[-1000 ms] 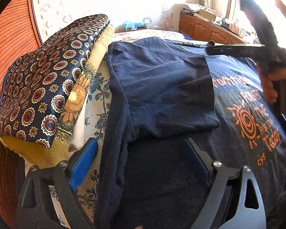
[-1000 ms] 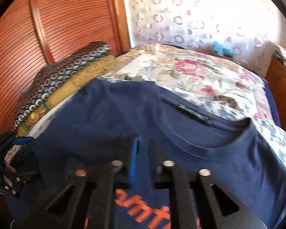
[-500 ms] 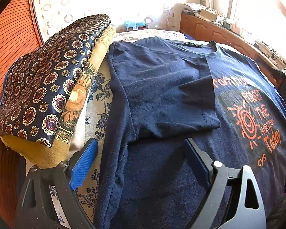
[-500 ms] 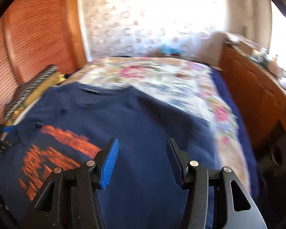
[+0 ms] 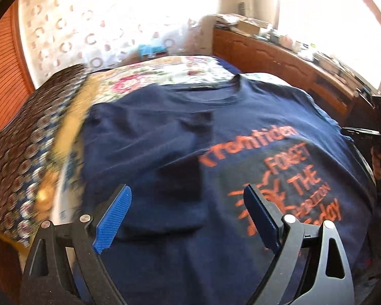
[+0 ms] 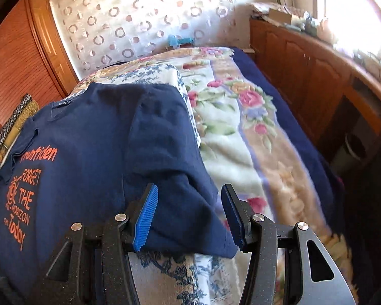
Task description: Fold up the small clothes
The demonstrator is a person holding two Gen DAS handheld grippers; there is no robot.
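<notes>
Left wrist view: my left gripper (image 5: 188, 216) stands wide, nothing between the pads, hovering over the navy T-shirt (image 5: 216, 139). The shirt lies flat on the bed with its left sleeve folded inward and orange print up. Patterned cushions (image 5: 20, 152) crowd its left edge; floral bedspread (image 5: 165, 73) shows beyond the collar.

Right wrist view: my right gripper (image 6: 189, 216) is half open, its jaws having just been opening, and straddles the shirt's right sleeve (image 6: 180, 203) without pressing it. To the right of that sleeve edge the bedspread lies bare up to a wooden cabinet (image 6: 317, 81).
</notes>
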